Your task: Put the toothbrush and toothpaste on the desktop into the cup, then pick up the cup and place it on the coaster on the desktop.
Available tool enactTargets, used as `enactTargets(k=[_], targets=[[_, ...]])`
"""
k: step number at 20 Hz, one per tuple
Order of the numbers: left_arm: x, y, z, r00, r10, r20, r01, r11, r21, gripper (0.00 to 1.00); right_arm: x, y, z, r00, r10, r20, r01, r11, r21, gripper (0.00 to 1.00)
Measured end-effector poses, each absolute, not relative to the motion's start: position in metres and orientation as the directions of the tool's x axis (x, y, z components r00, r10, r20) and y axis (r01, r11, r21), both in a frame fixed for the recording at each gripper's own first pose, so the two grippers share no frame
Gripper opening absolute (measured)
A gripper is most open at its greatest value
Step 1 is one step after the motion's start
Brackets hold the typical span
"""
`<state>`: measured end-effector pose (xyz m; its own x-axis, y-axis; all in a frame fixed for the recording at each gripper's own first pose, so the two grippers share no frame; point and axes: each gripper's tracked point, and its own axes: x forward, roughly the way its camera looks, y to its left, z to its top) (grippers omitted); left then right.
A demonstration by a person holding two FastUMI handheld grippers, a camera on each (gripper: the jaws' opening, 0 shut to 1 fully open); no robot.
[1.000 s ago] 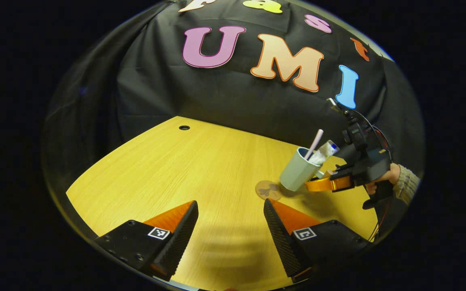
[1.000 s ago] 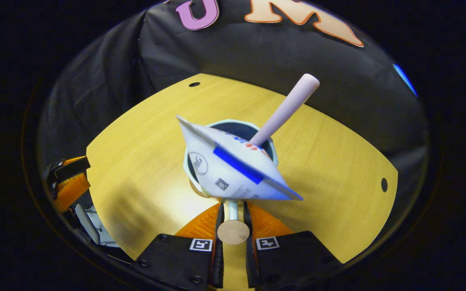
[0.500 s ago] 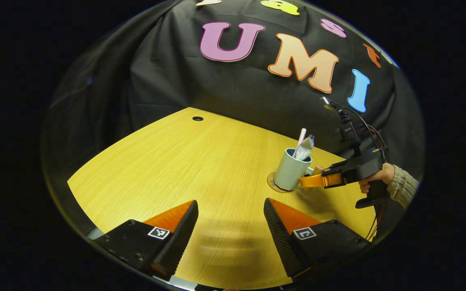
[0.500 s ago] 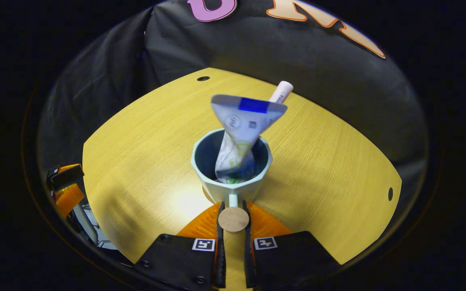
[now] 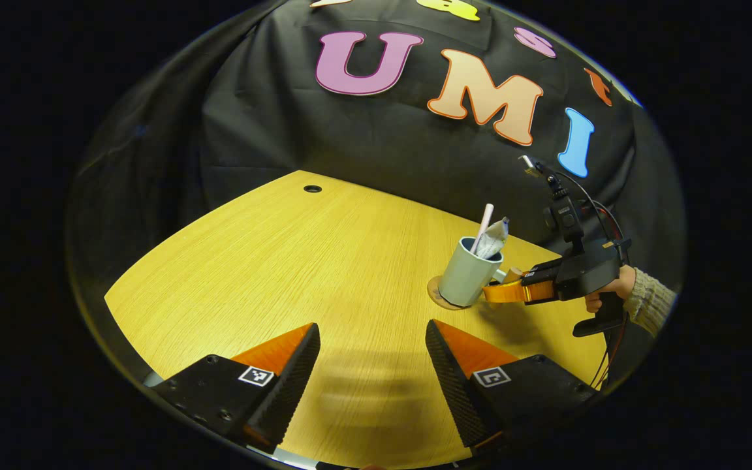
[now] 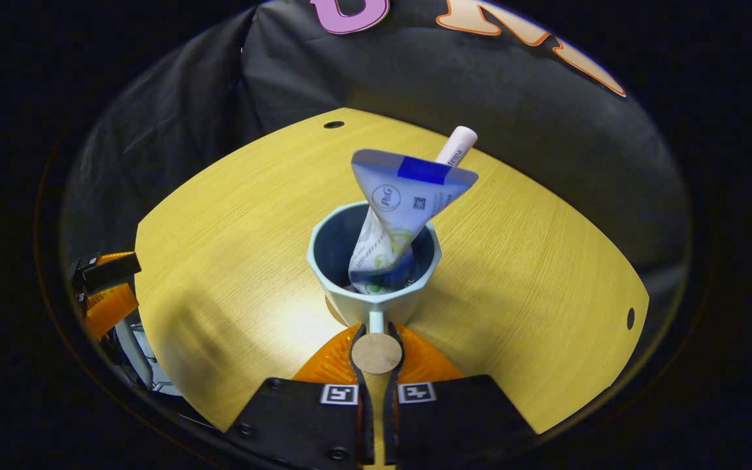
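Your right claw (image 6: 376,349) pinches the cup's round handle knob, and the cup (image 5: 470,281) stands upright on the coaster (image 5: 440,299), apparently seated square, though the coaster is mostly hidden beneath it. If you back out before spreading the fingers, or snag the knob, you could drag the cup off the coaster or tip it, since the toothpaste (image 6: 402,209) and toothbrush (image 6: 457,143) lean high above the cup's rim. Your left claw (image 5: 373,365) hangs wide and empty, well short of the cup, and the counter (image 5: 297,261) lies bare on the cup's far and left sides, its edge nearer behind your right claw.
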<state>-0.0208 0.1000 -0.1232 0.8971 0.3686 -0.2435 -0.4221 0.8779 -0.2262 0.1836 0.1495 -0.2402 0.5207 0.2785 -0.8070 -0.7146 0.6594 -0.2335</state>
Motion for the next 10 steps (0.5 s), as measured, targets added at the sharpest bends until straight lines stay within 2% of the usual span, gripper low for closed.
enactTargets(k=[10], targets=[[-0.0183,0.098,-0.1265,0.898,0.357,-0.256,-0.416,0.879,-0.233,0.94,0.1846,0.15,-0.2443,0.533,0.284,-0.797,-0.715,0.654,-0.246,0.09]])
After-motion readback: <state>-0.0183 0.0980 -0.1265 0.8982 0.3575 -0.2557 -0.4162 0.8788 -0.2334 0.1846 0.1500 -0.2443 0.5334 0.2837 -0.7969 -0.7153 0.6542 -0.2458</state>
